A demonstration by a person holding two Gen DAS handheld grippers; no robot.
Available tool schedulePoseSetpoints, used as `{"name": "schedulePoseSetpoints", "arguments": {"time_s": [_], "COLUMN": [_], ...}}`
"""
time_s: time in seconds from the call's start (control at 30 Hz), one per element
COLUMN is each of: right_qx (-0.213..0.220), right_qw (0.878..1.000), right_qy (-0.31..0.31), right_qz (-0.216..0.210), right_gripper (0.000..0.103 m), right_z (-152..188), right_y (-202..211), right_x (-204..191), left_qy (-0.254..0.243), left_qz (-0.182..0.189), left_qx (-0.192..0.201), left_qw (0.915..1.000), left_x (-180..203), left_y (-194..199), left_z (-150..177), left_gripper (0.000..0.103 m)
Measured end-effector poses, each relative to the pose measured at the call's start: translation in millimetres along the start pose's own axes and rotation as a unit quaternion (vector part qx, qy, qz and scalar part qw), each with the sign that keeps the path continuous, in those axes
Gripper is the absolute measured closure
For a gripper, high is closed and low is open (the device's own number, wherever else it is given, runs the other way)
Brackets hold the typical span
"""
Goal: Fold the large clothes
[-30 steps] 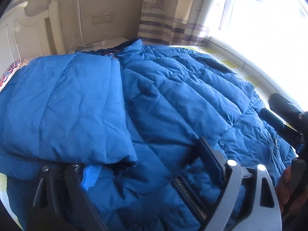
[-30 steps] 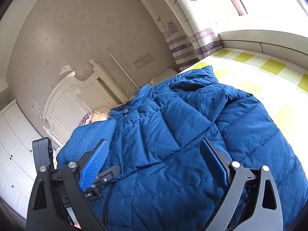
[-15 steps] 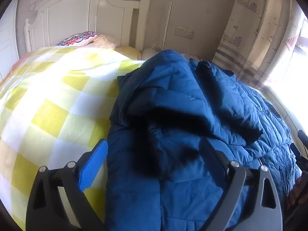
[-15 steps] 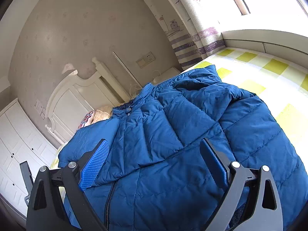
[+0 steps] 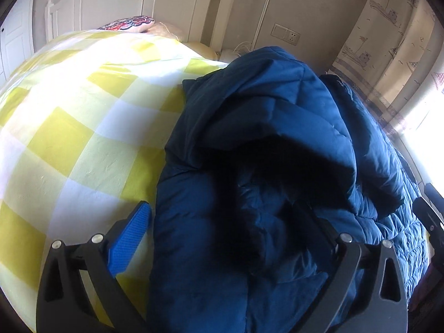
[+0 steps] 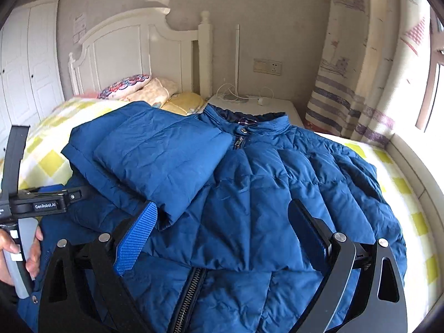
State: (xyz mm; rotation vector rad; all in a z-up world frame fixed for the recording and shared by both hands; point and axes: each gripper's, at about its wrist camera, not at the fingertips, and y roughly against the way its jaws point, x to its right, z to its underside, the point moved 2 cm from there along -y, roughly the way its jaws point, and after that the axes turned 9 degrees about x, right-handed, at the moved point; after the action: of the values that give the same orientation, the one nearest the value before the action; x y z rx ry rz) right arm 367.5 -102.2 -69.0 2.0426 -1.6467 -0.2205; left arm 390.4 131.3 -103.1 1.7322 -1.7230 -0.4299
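Note:
A large blue quilted jacket [image 6: 277,183] lies front up on the bed, zipped, collar toward the headboard. One sleeve [image 6: 163,161] is folded across its chest. My left gripper [image 5: 222,230] hovers at the jacket's [image 5: 277,138] left edge. Its jaws are opening; jacket cloth lies below and between them, and the pads do not press on it. A hand [image 6: 27,249] holds that same left gripper [image 6: 41,202] at the left of the right wrist view. My right gripper [image 6: 222,233] stands open over the jacket's lower front, above the zipper [image 6: 188,299].
The bed has a yellow and white checked cover [image 5: 69,138] and a white headboard [image 6: 133,47], with pillows [image 6: 138,88] in front of it. A white nightstand [image 6: 249,108] with cables stands by the striped curtain [image 6: 355,83]. A bright window is on the right, a white wardrobe [image 6: 27,69] on the left.
The left gripper swung from over the jacket's chest out to its left edge, bringing the checked cover into view. The right gripper rolled level and shifted; it now faces the collar.

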Motion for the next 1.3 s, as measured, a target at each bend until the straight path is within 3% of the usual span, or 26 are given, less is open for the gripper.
{"name": "schedulePoseSetpoints", "arguments": {"time_s": [0.1,0.2,0.27,0.33,0.37,0.47,0.5,0.6,0.67,0.83,0.9,0.93,0.97,1.03,1.13,1.2,1.3], "right_qx": [-0.036,-0.027,0.006,0.060,0.075,0.093,0.075,-0.021,-0.027,-0.008,0.000,0.006,0.011,0.030,0.050,0.032,-0.037], "right_qw": [0.996,0.992,0.998,0.997,0.989,0.937,0.925,0.913,0.892,0.891,0.885,0.884,0.886,0.894,0.908,0.905,0.906], "right_qy": [0.086,0.120,0.068,-0.048,-0.129,-0.333,-0.370,-0.405,-0.444,-0.448,-0.458,-0.460,-0.457,-0.439,-0.412,-0.421,-0.419], "right_qz": [-0.002,0.018,0.006,-0.008,-0.023,-0.052,-0.046,-0.041,-0.073,-0.077,-0.080,-0.084,-0.082,-0.080,-0.058,-0.057,-0.038], "right_gripper": [0.015,0.036,0.076,0.081,0.081,0.081,0.081,0.076,0.073,0.059,0.059,0.059,0.070,0.082,0.084,0.084,0.084], "right_z": [-7.1,-13.2,-23.6,-31.5,-31.0,6.6,23.0,65.7,84.9,81.8,83.9,85.0,85.2,78.5,67.5,73.2,97.0], "right_y": [-28.9,-38.8,-25.4,2.5,13.7,31.1,27.0,-2.8,-9.3,-8.7,-9.5,-8.7,-5.5,5.0,29.3,32.8,18.7], "right_x": [-37.8,-48.9,-32.7,8.9,38.2,121.9,140.7,165.6,172.8,168.6,171.5,171.0,171.5,170.3,165.7,162.3,157.2], "left_qy": [0.005,0.008,0.007,0.008,0.008,0.008,0.008,0.006,0.005,0.006,0.006,0.006,0.006,0.005,0.005,0.005,0.006], "left_qz": [0.004,0.005,0.005,0.006,0.006,0.007,0.006,0.005,0.005,0.005,0.006,0.005,0.005,0.004,0.004,0.004,0.005], "left_qx": [0.002,0.003,0.002,0.003,0.003,0.002,0.002,0.002,0.001,0.001,0.001,0.001,0.001,0.001,0.000,0.001,0.001], "left_qw": [1.0000,1.0000,1.0000,0.9999,0.9999,0.9999,0.9999,1.0000,1.0000,1.0000,1.0000,1.0000,1.0000,1.0000,1.0000,1.0000,1.0000], "left_x": [-2.5,-1.8,-1.6,-2.1,-1.9,-2.7,-3.1,-3.7,-3.5,-4.6,-5.2,-4.7,-4.6,-3.7,-3.9,-3.9,-4.2], "left_y": [1.8,1.7,1.6,2.0,1.3,1.7,1.9,2.1,2.6,3.1,3.2,3.0,2.8,3.1,3.2,3.1,3.7], "left_z": [0.5,0.1,0.2,0.2,-0.3,-0.5,-0.4,-0.7,-1.0,-1.1,-1.0,-1.0,-0.9,-1.3,-1.4,-1.4,-1.6], "left_gripper": [0.002,0.002,0.002,0.002,0.002,0.002,0.002,0.002,0.002,0.002,0.002,0.002,0.002,0.002,0.002,0.002,0.002]}}
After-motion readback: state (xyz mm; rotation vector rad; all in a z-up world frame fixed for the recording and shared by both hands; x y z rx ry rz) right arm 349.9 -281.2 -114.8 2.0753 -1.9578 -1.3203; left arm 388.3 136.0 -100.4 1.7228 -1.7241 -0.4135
